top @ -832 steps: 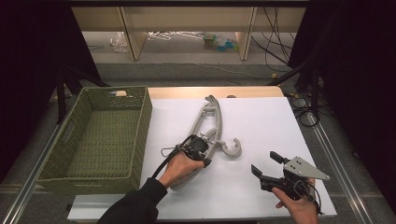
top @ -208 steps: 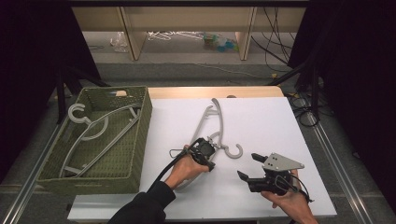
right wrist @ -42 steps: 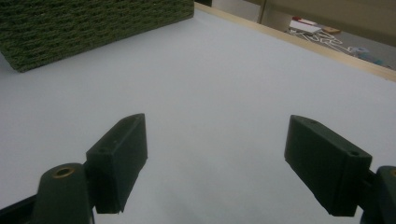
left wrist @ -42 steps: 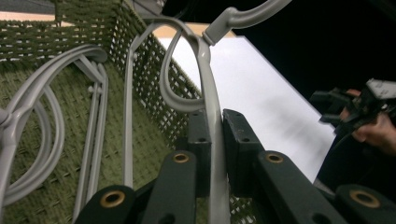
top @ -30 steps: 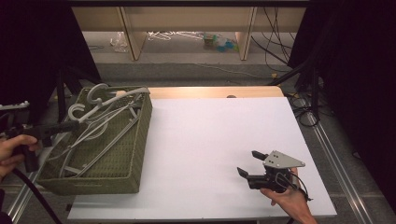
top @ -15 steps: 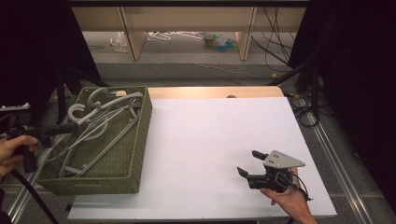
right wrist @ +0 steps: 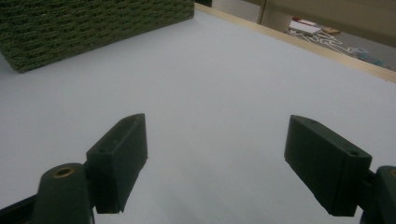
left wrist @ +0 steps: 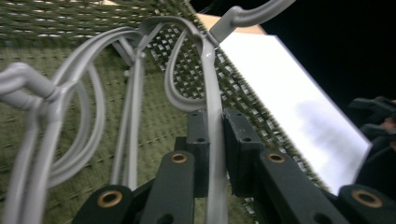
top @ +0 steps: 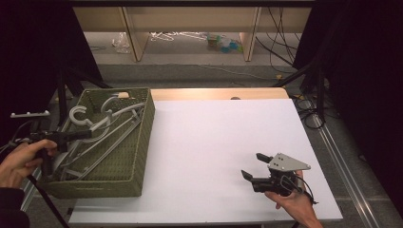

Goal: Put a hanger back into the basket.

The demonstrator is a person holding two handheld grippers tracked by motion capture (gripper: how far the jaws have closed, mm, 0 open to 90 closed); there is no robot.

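My left gripper (top: pixel 88 134) reaches in over the left rim of the green woven basket (top: pixel 142 142), held by a hand at the far left. It is shut on the straight bar of a grey plastic hanger (left wrist: pixel 208 70), which lies tilted inside the basket on other grey hangers (left wrist: pixel 46 93). In the left gripper view the two pads (left wrist: pixel 240 140) press the bar from both sides, and the jaws have just been opening very slightly with the bar still between them. My right gripper (top: pixel 252 165) rests open and empty low over the white table (top: pixel 214 137) at the front right; its jaws stand wide apart (right wrist: pixel 217 149).
The basket's outer wall (right wrist: pixel 93 23) is far to the left of the right gripper. A wooden strip (top: pixel 218 93) edges the table's far side. Beyond it are shelves, cables and loose items on the floor (top: pixel 190 38).
The left hand has come down a little, lowering the held hanger into the basket onto the others. The right gripper has stayed where it was, open.
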